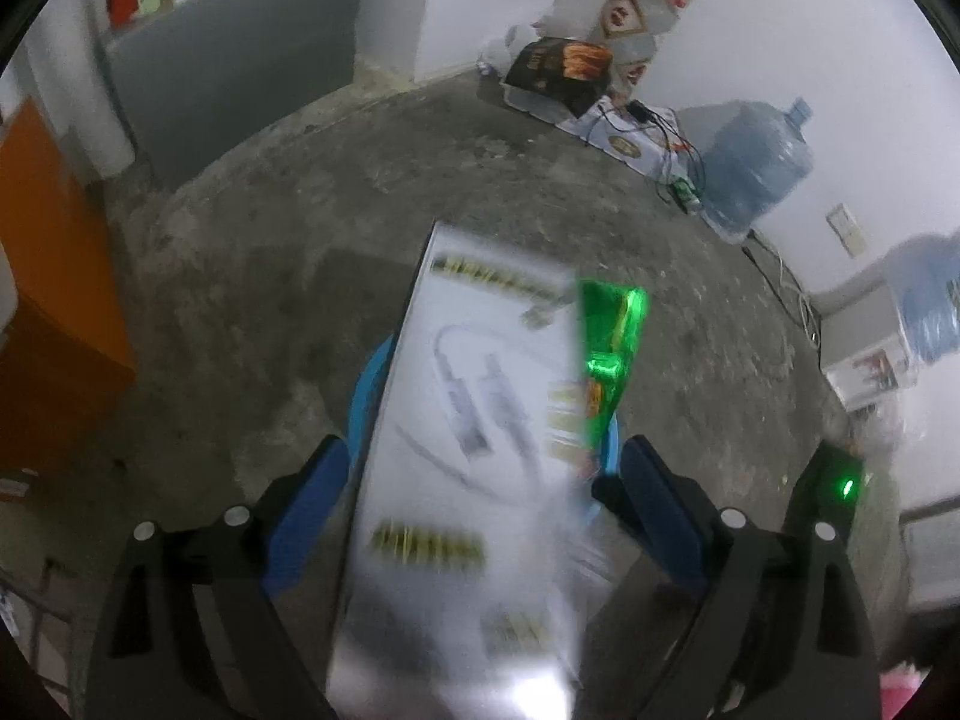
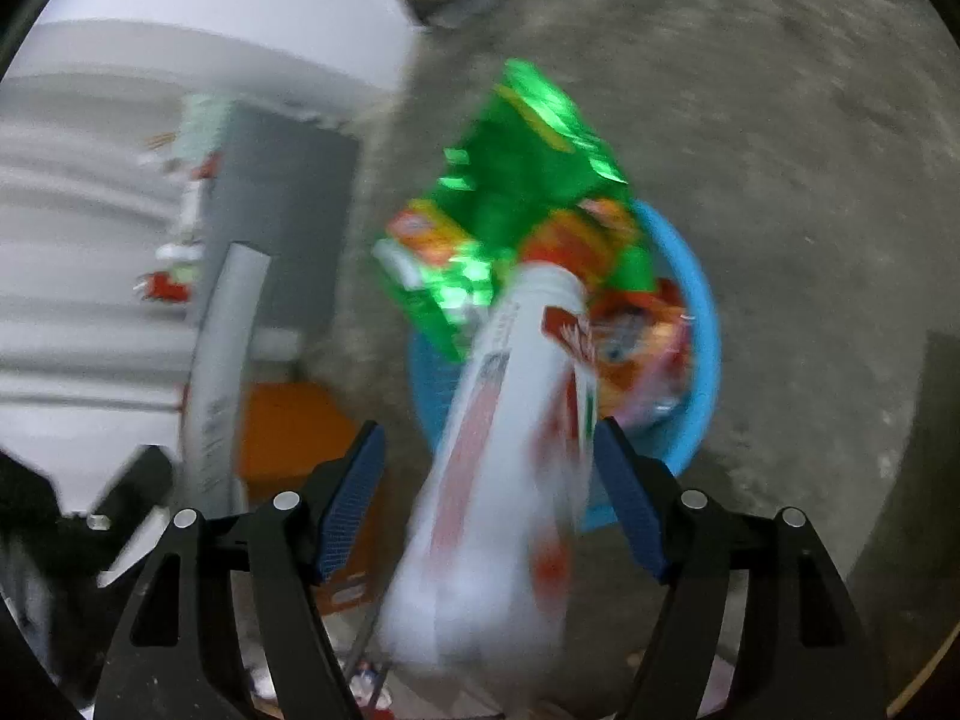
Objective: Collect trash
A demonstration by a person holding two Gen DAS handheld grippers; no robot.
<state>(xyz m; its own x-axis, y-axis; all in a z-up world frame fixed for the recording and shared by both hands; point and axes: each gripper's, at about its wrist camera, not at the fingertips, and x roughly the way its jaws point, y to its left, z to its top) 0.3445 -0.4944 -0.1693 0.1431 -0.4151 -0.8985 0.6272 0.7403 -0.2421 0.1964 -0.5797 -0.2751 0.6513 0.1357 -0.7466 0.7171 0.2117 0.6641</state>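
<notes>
Blurred white bottle [image 2: 498, 450] with red print fills the space between the right gripper [image 2: 489, 498] pads; the jaws stand wide, a clear gap shows beside the left pad [image 2: 354, 504], and whether the right pad still touches the bottle is too smeared to tell. Its neck points down toward the blue basket [image 2: 702, 360], which sits on the concrete floor [image 2: 780, 150] just beyond the fingertips and already holds a green snack bag [image 2: 528, 180] and orange wrappers [image 2: 636, 348].

From the other side, the left gripper [image 1: 480, 480] has a flat white box [image 1: 474, 420] lying lengthwise between its pads; the box spans most of the gap, but blur hides whether the pads press on it, so the grip cannot be told. Only slivers of the basket's blue rim [image 1: 366, 384] show on either side of the box, with the green bag at the box's right edge.

The step in hand looks like dropping both pieces into the basket. To do it well, keep each piece centred over the basket's opening, not over its rim, and lower before letting go, since the tall bag leaves little free room. The long box should go in end first, beside the bag, or it may bridge the rim and tip out
</notes>
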